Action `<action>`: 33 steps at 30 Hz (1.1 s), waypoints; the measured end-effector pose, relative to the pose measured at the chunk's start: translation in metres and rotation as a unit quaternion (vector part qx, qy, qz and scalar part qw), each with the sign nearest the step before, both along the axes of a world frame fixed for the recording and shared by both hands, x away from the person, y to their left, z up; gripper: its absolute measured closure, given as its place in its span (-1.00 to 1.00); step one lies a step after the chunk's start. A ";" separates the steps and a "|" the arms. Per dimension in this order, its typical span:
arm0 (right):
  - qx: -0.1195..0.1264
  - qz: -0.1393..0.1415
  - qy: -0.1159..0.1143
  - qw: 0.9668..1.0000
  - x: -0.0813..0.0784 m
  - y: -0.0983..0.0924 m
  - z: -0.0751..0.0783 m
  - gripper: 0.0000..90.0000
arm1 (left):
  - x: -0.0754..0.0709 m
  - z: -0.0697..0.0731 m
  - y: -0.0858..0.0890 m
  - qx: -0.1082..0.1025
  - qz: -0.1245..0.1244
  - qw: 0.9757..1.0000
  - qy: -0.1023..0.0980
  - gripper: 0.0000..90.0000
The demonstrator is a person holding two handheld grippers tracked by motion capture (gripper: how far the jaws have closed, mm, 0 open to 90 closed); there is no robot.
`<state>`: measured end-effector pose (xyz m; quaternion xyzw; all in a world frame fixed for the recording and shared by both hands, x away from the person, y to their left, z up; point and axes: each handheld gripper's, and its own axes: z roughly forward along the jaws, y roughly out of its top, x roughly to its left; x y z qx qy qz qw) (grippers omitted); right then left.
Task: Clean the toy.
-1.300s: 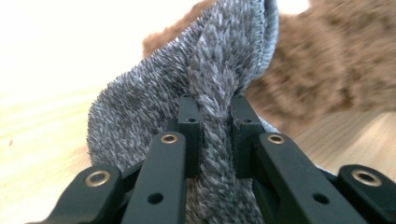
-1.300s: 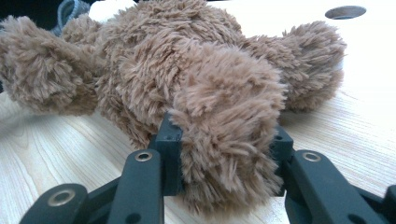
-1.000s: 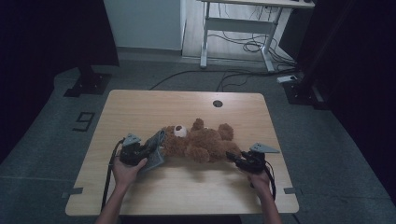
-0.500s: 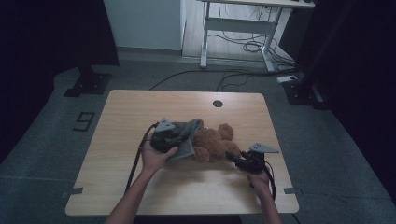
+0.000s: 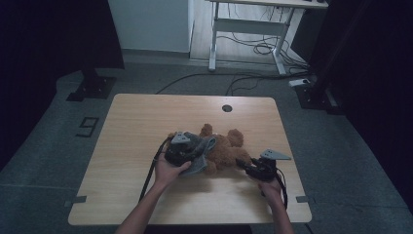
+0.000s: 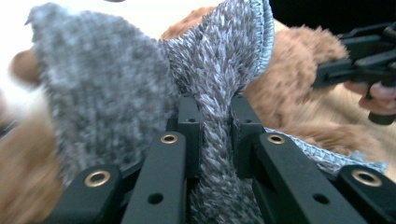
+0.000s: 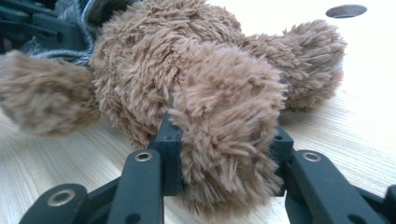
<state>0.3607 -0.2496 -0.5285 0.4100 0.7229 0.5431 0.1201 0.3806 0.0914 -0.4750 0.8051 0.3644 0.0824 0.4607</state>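
Observation:
A brown teddy bear [image 5: 225, 148] lies on its back in the middle of the wooden table [image 5: 131, 122]. A grey knitted garment [image 5: 199, 152] covers its left part. My left gripper [image 5: 191, 152] is shut on a fold of that grey knit [image 6: 212, 121], held over the bear's body [image 6: 289, 88]. My right gripper [image 5: 242, 163] is shut on one furry limb of the bear [image 7: 229, 135] at the bear's right end, low on the table. The bear's other leg [image 7: 308, 51] sticks out behind it.
A round cable hole [image 5: 227, 108] sits near the table's far edge. Beyond the table stand a white desk frame [image 5: 248, 29] with loose cables on the floor and dark stands at both sides. Bare tabletop lies to the left and along the front.
My left gripper has carried the grey garment to the right, from the bear's left end to over its body. The right gripper has stayed on the bear's limb.

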 end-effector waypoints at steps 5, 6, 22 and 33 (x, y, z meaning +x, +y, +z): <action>0.000 0.003 0.000 1.000 0.000 0.000 0.001 0.36 | -0.007 -0.001 0.017 -0.005 0.006 1.000 0.003 0.73; 0.000 0.003 0.000 1.000 0.000 0.000 0.000 0.36 | -0.008 0.001 0.018 -0.005 0.009 1.000 0.001 0.73; 0.000 0.003 0.001 1.000 0.000 0.000 0.001 0.35 | 0.007 0.041 -0.023 -0.027 -0.023 0.999 -0.017 0.72; -0.005 0.006 0.003 1.000 0.000 -0.001 0.000 0.35 | -0.008 0.007 -0.052 -0.005 -0.047 0.999 0.013 0.73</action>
